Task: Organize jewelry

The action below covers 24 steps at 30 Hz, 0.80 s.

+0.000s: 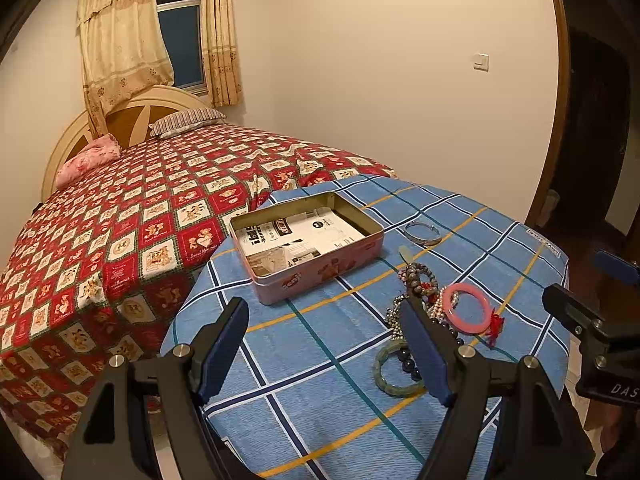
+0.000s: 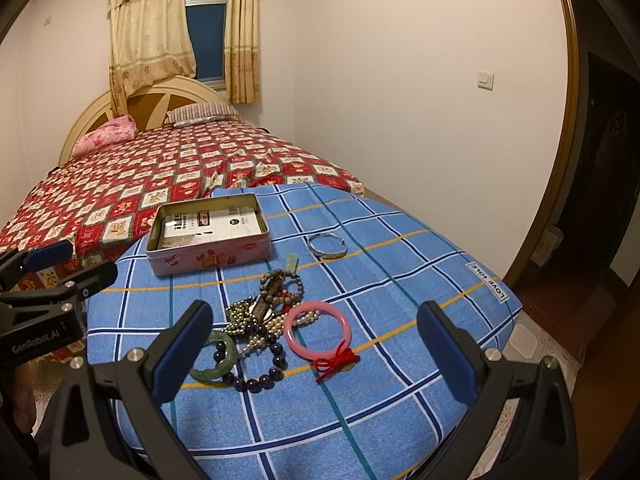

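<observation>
A pink open tin (image 1: 316,270) (image 2: 208,256) lies on the blue checked cloth (image 1: 320,360) (image 2: 400,280), with printed paper inside. To its right sits a silver bangle (image 1: 422,233) (image 2: 327,245). Nearer lies a heap: a pink bangle (image 1: 468,309) (image 2: 318,330) with a red tassel, a green bangle (image 1: 390,372) (image 2: 214,358), a dark bead bracelet (image 2: 260,368), pearls and brown beads (image 2: 280,284). My left gripper (image 1: 326,344) hovers open over bare cloth, left of the heap. My right gripper (image 2: 316,348) hovers open above the heap, holding nothing.
The cloth covers a raised surface at the foot of a bed with a red patterned quilt (image 1: 120,220) (image 2: 140,184). A wall is at the right, a dark doorway (image 2: 608,160) beyond it. A curtained window (image 1: 176,28) is behind the headboard.
</observation>
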### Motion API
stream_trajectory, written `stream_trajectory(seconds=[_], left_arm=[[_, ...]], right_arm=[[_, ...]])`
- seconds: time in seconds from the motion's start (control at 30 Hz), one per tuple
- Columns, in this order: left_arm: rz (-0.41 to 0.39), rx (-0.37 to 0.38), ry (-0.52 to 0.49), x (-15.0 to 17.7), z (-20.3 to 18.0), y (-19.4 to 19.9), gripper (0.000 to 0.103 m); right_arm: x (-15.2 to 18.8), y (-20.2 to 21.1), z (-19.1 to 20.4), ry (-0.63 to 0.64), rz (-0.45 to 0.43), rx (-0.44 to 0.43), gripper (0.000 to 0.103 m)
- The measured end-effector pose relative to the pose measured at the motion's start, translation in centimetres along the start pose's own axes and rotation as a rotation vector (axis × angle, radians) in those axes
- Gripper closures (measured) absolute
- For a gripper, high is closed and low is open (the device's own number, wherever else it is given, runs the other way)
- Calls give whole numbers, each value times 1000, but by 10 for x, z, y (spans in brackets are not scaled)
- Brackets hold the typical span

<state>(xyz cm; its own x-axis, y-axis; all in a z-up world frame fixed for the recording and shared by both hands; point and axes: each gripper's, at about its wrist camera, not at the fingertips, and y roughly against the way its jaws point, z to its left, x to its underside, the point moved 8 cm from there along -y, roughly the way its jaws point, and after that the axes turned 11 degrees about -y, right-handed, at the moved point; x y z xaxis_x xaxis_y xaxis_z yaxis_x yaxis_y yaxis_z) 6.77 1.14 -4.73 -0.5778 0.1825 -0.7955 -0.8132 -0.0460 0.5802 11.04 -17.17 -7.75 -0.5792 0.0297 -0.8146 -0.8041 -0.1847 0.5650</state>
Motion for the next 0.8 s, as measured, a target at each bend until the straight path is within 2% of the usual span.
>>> stream_trajectory(seconds=[0.8], left_arm=[[14, -10, 2, 8, 5, -6, 25]], right_arm=[[8, -5, 3, 2, 16, -3, 0]])
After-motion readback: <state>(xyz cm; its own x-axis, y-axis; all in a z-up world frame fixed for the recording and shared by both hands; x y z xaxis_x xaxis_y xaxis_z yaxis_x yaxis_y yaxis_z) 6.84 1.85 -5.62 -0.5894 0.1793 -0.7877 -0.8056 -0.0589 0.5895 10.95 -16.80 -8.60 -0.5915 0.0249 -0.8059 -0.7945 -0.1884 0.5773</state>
